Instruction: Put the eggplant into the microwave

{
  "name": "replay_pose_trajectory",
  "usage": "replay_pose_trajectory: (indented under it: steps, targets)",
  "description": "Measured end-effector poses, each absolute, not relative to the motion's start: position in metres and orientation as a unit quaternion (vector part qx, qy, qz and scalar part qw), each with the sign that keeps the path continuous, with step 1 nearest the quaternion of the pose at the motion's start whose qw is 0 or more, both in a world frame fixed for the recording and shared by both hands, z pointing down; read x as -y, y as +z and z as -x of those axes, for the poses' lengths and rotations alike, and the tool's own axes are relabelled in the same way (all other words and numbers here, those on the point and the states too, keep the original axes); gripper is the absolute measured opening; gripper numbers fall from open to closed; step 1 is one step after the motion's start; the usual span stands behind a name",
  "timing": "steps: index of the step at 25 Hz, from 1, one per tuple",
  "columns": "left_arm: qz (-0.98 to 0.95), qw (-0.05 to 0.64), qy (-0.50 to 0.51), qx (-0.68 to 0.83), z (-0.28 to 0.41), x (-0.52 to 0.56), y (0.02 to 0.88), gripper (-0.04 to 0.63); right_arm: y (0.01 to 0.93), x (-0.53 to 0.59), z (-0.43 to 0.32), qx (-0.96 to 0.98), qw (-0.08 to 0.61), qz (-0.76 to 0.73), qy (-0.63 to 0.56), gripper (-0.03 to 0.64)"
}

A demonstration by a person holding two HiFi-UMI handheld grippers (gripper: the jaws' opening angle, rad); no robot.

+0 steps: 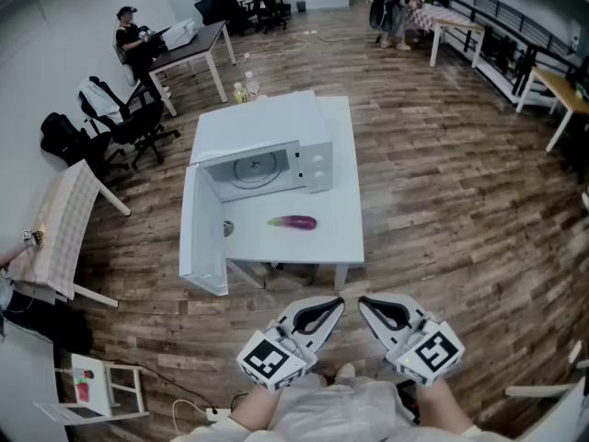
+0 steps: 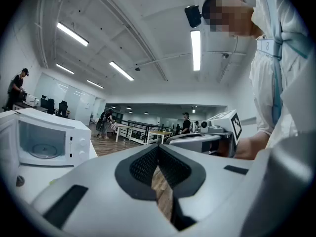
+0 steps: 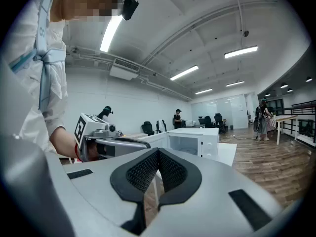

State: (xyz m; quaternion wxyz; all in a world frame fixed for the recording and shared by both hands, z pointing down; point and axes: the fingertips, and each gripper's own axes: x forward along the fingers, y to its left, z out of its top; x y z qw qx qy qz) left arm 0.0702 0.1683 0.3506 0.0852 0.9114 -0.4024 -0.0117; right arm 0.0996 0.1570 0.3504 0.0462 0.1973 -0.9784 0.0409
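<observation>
A purple eggplant (image 1: 293,222) lies on the white table (image 1: 342,164), just in front of the white microwave (image 1: 267,159). The microwave's door (image 1: 201,231) hangs wide open to the left and its cavity with the glass turntable shows. Both grippers are held low near my body, short of the table's front edge. My left gripper (image 1: 339,302) is shut with nothing in it, pads touching in the left gripper view (image 2: 158,149). My right gripper (image 1: 362,301) is likewise shut and empty (image 3: 158,154). In both gripper views the microwave (image 2: 44,142) (image 3: 193,141) stands off to the side.
Two bottles (image 1: 245,90) stand behind the microwave. A small round item (image 1: 227,228) lies by the open door. A checked folding table (image 1: 64,228) and office chairs (image 1: 120,118) stand at the left, with desks and people farther back on the wood floor.
</observation>
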Motion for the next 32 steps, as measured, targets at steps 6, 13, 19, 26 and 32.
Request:
replay_pose_trajectory:
  steps: [6, 13, 19, 26, 32]
  targets:
    - [-0.915, 0.083, -0.007, 0.394, -0.076, -0.166, 0.350, 0.003, 0.352, -0.156, -0.101, 0.978, 0.051, -0.198, 0.042, 0.032]
    - [-0.918, 0.084, -0.004, 0.388, -0.083, -0.165, 0.354, 0.003, 0.355, -0.154, -0.107, 0.977, 0.052, -0.202, 0.045, 0.032]
    - [-0.917, 0.076, -0.009, 0.391, -0.085, -0.165, 0.348, 0.003, 0.352, -0.160, -0.105, 0.981, 0.041, -0.186, 0.043, 0.034]
    - [-0.915, 0.074, -0.005, 0.397, -0.084, -0.171, 0.348, 0.003, 0.351, -0.168, -0.103, 0.983, 0.050, -0.177, 0.018, 0.035]
    - [-0.911, 0.070, -0.011, 0.407, -0.084, -0.176, 0.346, 0.003, 0.350, -0.172, -0.106, 0.984, 0.040, -0.172, 0.030, 0.035]
